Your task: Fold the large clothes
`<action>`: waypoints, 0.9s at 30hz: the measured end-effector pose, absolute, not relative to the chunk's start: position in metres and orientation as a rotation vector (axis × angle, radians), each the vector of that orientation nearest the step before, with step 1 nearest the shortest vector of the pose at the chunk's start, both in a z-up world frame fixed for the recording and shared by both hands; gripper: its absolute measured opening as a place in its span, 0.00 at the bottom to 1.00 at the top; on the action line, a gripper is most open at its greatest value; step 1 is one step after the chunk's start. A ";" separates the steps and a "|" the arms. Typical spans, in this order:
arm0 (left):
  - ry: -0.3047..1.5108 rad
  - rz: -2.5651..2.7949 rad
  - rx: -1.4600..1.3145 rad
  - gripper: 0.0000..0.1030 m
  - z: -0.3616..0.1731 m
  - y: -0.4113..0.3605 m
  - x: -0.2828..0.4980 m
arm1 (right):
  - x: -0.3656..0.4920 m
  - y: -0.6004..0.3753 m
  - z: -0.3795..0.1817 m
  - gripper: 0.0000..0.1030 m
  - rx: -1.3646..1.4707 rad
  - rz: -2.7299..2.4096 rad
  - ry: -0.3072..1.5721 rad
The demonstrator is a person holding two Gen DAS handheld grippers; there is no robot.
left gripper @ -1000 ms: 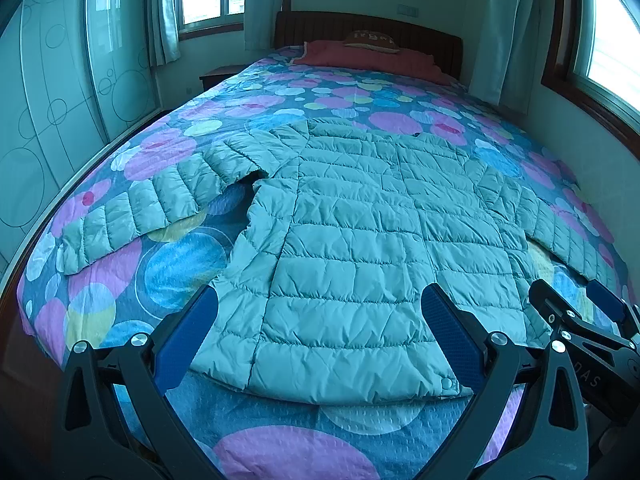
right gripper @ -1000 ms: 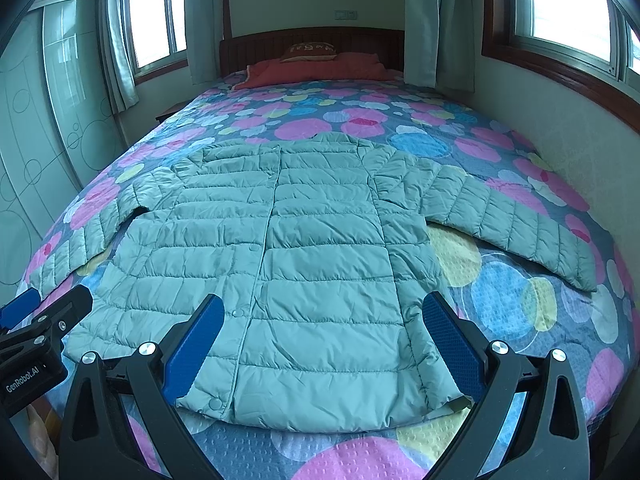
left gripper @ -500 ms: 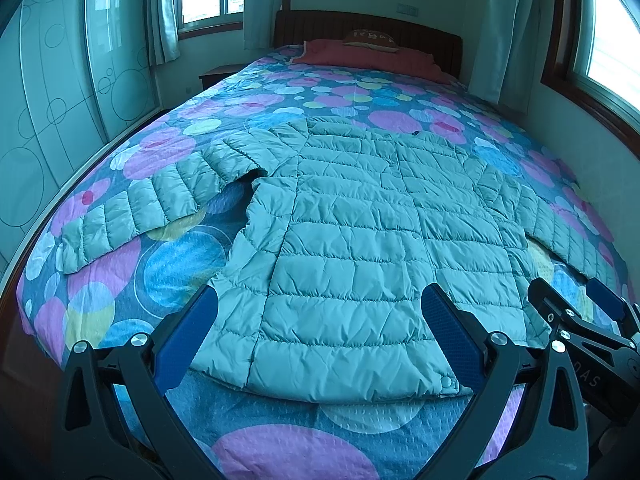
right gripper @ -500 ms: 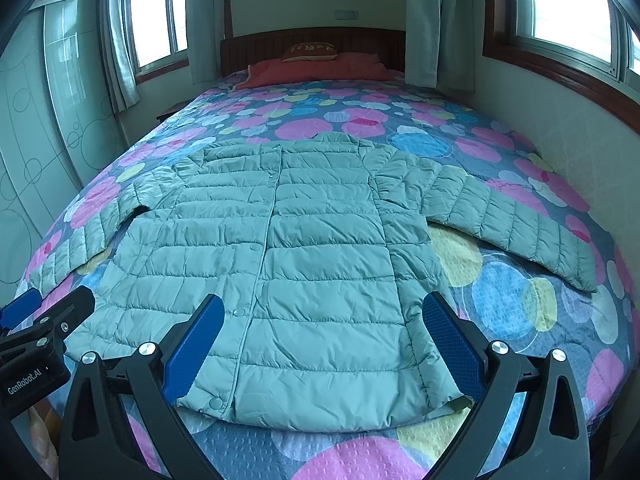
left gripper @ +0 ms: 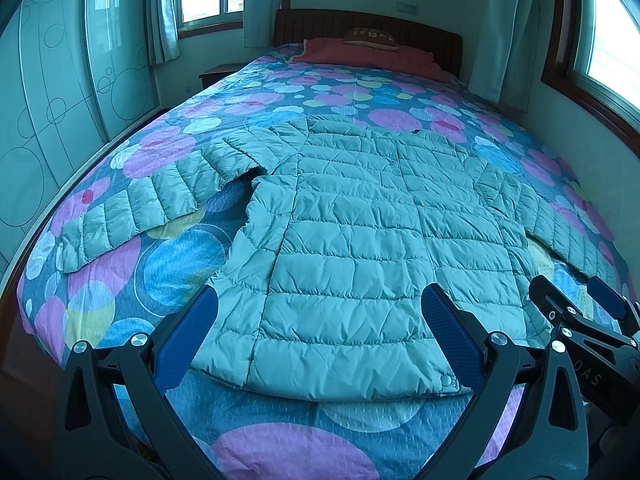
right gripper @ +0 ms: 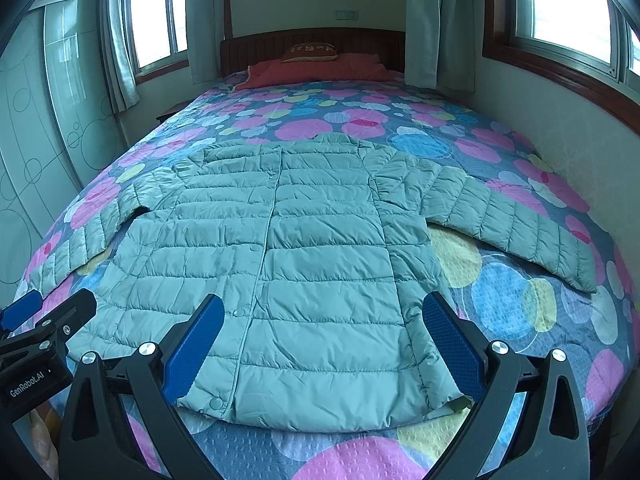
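A pale green quilted puffer jacket [left gripper: 360,232] lies flat and front side up on the bed, hem toward me, both sleeves spread out to the sides; it also shows in the right wrist view [right gripper: 304,248]. My left gripper [left gripper: 320,332] is open and empty, held above the hem near the bed's foot. My right gripper [right gripper: 324,340] is open and empty, also above the hem. The right gripper shows at the right edge of the left wrist view [left gripper: 576,312], and the left gripper at the left edge of the right wrist view [right gripper: 44,316].
The bed [left gripper: 304,420] has a bedspread with coloured circles. A red pillow [right gripper: 316,68] lies at the headboard. A wall with windows runs along the bed's right side [right gripper: 560,120]. A glass wardrobe [left gripper: 60,100] stands to the left, past a floor gap.
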State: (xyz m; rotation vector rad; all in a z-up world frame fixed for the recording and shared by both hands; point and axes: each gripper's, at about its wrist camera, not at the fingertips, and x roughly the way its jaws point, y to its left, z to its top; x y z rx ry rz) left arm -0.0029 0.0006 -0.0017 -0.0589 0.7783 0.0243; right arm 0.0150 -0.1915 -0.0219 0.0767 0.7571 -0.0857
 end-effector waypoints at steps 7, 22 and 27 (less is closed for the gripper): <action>0.780 0.024 -0.059 0.98 -0.003 0.000 -0.003 | 0.014 -0.190 -0.022 0.96 0.076 -0.085 0.755; 0.777 0.025 -0.057 0.98 -0.005 0.000 -0.006 | 0.015 -0.191 -0.021 0.96 0.083 -0.084 0.751; 0.785 0.043 -0.080 0.98 -0.011 0.007 -0.001 | 0.021 -0.199 -0.025 0.96 0.102 -0.097 0.760</action>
